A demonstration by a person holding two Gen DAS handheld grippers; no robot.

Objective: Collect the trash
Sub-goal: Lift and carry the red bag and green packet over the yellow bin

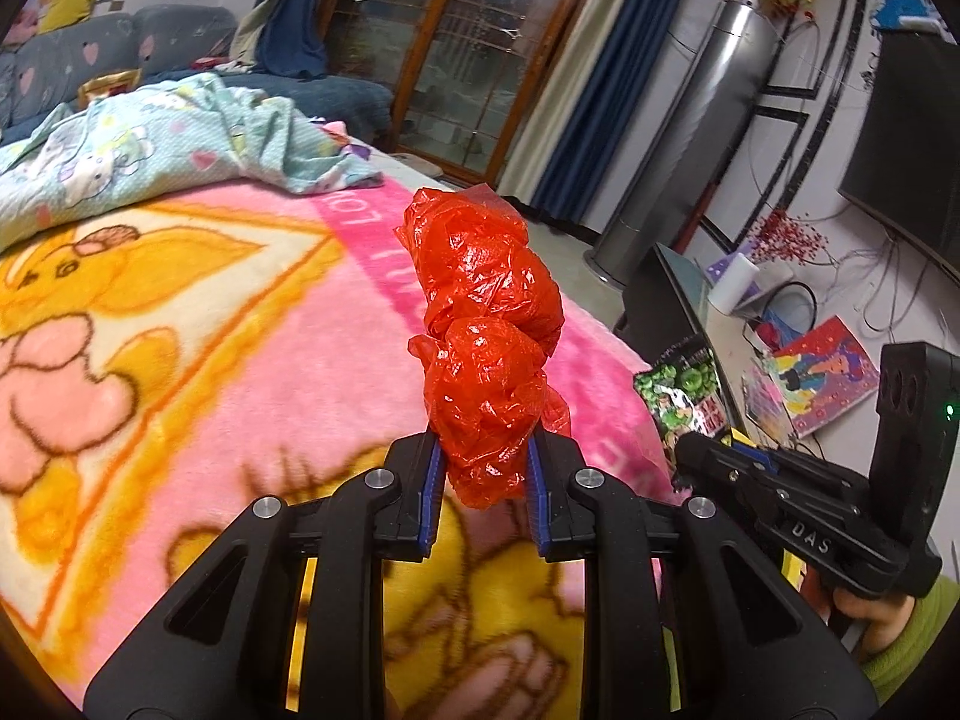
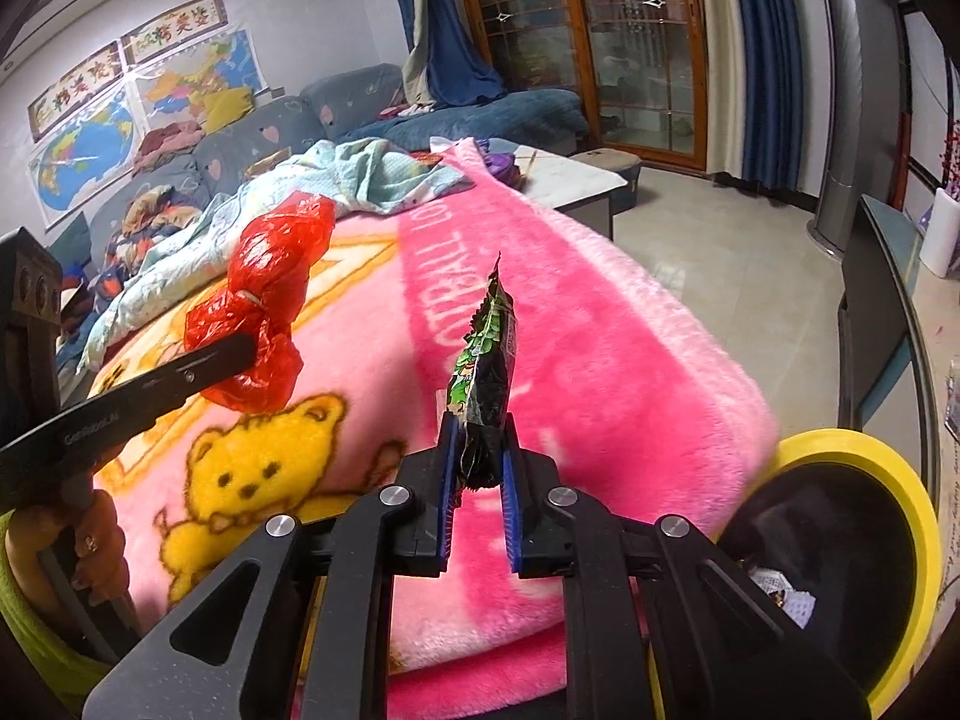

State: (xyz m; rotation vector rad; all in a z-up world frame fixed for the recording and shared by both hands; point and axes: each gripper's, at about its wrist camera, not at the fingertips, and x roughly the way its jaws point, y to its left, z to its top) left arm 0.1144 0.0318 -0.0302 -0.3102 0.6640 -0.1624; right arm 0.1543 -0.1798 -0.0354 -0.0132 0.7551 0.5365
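Left wrist view: the left gripper (image 1: 485,474) has its fingers closed on a crumpled red plastic bag (image 1: 487,354), held above the pink blanket (image 1: 252,360).

Right wrist view: the right gripper (image 2: 478,480) pinches a green snack wrapper (image 2: 487,384) over the blanket; beside it a yellow-rimmed bin (image 2: 900,540) holds some paper scraps (image 2: 780,594)

Crumpled red plastic bag (image 1: 489,354), knotted into lumps, sticks upright above the pink blanket. Green snack wrapper (image 2: 487,372) stands upright too, creased, top torn.
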